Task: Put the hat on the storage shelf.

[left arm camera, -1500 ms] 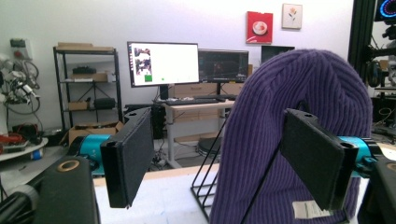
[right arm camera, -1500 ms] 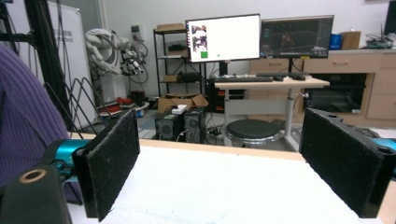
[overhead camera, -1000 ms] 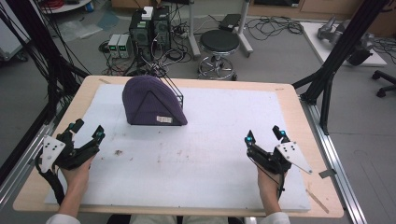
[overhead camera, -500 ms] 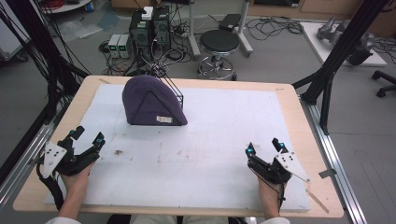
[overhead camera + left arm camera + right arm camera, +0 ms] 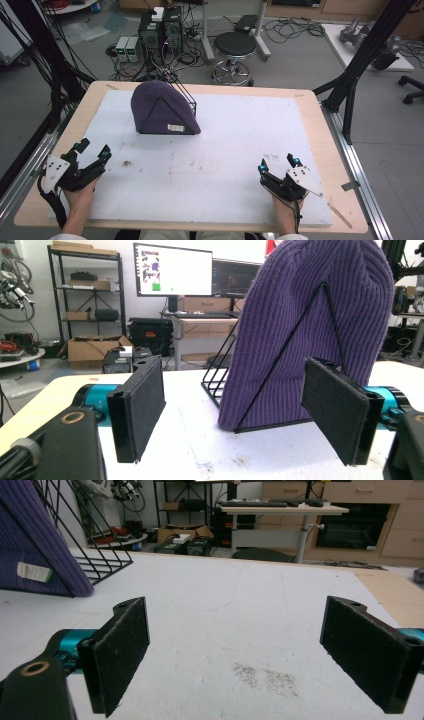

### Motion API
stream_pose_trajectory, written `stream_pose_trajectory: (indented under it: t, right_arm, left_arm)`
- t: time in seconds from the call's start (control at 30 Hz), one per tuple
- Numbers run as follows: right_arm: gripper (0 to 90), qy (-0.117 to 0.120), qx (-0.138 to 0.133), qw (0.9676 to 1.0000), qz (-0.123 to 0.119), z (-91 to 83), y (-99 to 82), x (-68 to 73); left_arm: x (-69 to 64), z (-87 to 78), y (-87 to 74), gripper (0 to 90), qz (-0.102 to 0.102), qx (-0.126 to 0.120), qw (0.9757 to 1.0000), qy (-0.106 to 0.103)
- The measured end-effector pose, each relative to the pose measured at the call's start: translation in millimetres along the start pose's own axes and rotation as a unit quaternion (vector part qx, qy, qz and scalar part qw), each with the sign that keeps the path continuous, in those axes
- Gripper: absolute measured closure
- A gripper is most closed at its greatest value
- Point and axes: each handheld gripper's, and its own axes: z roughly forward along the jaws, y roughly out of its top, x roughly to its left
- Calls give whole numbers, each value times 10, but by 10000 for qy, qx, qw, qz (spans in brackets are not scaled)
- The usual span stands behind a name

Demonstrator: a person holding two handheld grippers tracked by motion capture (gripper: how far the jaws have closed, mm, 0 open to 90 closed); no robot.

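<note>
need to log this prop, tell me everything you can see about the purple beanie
The purple beanie is a ribbed knit hat in dark purple, pulled over a black wire rack that holds it up in a rounded dome. One triangular end of the rack lies against its side, and more wires stick out behind. A small white label sits near its lower edge. It stands on the white mat at the far left part of the table, apart from both grippers, which touch nothing.

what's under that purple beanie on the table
The purple beanie is pulled over a black wire rack; its triangular end frame and wire rungs stick out on one side. Whatever else sits inside the rack is covered by the knit.
</note>
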Motion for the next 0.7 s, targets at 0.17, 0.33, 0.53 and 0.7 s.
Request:
stream_pose_trajectory:
  t: [0.17, 0.33, 0.53, 0.7]
  right_arm:
    - [116, -28, -24, 10000, 90, -1, -10, -35]
    - [116, -16, -141, 9998, 155, -21, 0, -33]
    - [116, 5, -114, 9998, 163, -19, -3, -39]
    - [116, 1, -114, 9997, 195, -21, -4, -42]
  left_arm:
    - [-13, 7, -13, 261, -41, 21, 10000, -35]
    - [-28, 30, -31, 262, -43, 88, 9999, -72]
    - [-13, 25, -33, 266, -100, 97, 9999, -54]
    - [-6, 12, -29, 275, -109, 71, 9999, -15]
